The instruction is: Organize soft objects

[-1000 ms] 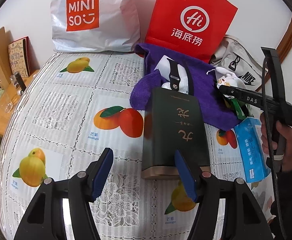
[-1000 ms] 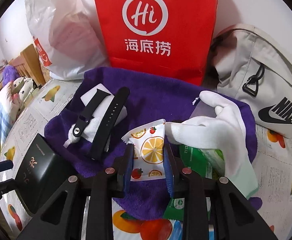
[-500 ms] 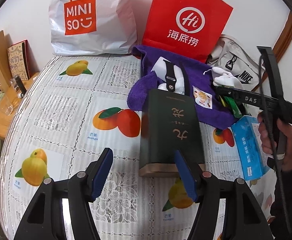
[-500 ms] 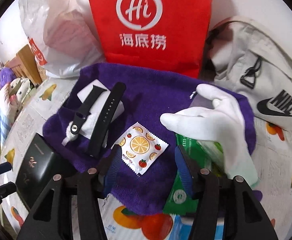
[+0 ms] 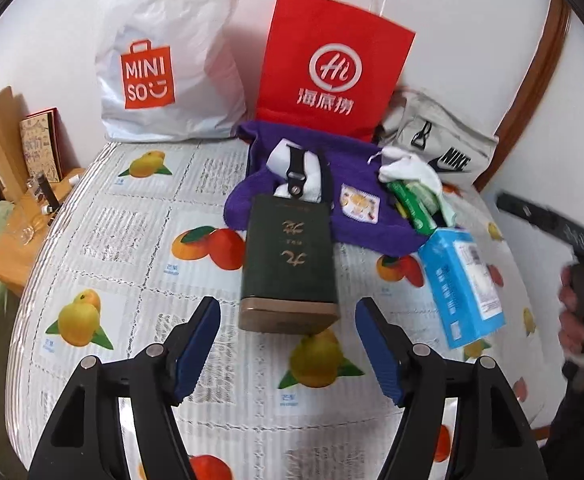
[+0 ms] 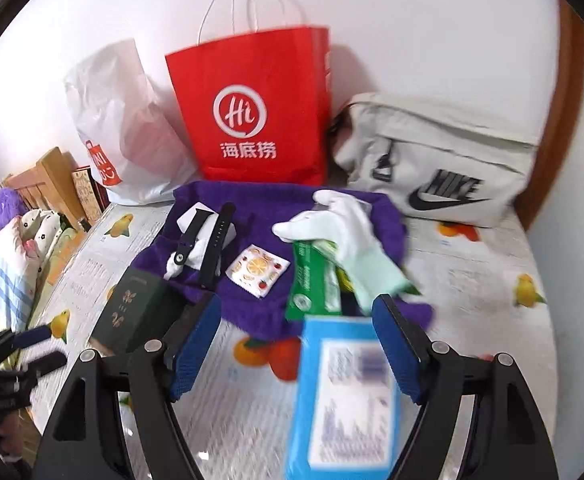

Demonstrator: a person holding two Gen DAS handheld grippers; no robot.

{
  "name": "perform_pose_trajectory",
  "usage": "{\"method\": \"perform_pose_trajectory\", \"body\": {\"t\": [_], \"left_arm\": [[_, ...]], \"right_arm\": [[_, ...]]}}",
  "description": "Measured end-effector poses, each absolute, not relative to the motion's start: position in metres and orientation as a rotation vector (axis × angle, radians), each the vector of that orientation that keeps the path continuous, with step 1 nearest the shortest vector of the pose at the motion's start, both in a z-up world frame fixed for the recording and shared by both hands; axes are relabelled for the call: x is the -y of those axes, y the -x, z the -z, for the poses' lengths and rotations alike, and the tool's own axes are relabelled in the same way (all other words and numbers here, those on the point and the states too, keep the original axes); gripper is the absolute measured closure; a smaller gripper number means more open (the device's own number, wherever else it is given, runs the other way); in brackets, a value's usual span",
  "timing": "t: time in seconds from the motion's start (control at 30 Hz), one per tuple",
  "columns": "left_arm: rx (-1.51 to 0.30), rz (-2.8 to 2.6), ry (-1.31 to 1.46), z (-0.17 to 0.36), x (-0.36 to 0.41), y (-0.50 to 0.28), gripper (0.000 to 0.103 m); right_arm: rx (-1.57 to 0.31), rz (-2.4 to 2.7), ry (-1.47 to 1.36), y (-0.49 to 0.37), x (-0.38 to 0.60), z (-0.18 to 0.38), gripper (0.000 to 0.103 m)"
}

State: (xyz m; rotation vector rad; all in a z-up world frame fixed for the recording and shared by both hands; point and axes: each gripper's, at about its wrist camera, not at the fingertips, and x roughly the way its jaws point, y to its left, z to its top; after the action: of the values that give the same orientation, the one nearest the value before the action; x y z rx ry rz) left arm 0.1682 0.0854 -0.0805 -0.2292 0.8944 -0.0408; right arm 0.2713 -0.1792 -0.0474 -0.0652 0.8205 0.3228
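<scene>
Jaws: both opening, empty | blue pack (image 6: 344,392) below right jaws

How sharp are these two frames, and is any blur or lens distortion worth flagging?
Left wrist view: mostly sharp, the dark green box crisp; only the right gripper and the hand at the right edge smear. Right wrist view: motion blur throughout, worst on the blue tissue pack, its label unreadable. Both views: fisheye curvature, dark corner vignette, soft even light.
</scene>
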Motion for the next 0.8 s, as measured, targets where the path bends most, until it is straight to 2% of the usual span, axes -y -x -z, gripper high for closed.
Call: {"method": "perform_pose_trajectory", "body": {"t": [0.03,0.1,0.17,0.4,0.6,0.7,0.8], "left_arm": [[-0.893,0.047,0.22,0.077,-0.082,-0.166,0.033],[-0.877,0.036,0.173,0.069,-0.071,-0.16,0.031],[-0.873,0.011,0.135,0.063,-0.063,-0.155,0.016],[-0.81,-0.027,0.086,0.04,-0.037,-0.121,0.013],[-0.759,-0.037,0.06,0.025,-0.013,-0.086,0.011],[-0.737,-0.048,0.041,0.02,-0.002,-0.07,0.011],[-0.714,-0.049,0.03,0.016,0.006,-0.054,0.011]], "right_arm": [[-0.816,-0.303,0.071,-0.26,0.185,0.042,0.018],[-0.807,-0.29,0.057,-0.246,0.194,0.036,0.018],[-0.774,-0.294,-0.002,-0.224,0.21,0.027,0.018],[-0.755,-0.257,-0.065,-0.173,0.237,0.018,0.017],[-0.725,-0.235,-0.003,-0.12,0.237,0.021,0.017],[-0.703,-0.259,-0.014,-0.09,0.238,0.021,0.007],[-0.687,-0.261,-0.01,-0.07,0.239,0.021,0.004]]}}
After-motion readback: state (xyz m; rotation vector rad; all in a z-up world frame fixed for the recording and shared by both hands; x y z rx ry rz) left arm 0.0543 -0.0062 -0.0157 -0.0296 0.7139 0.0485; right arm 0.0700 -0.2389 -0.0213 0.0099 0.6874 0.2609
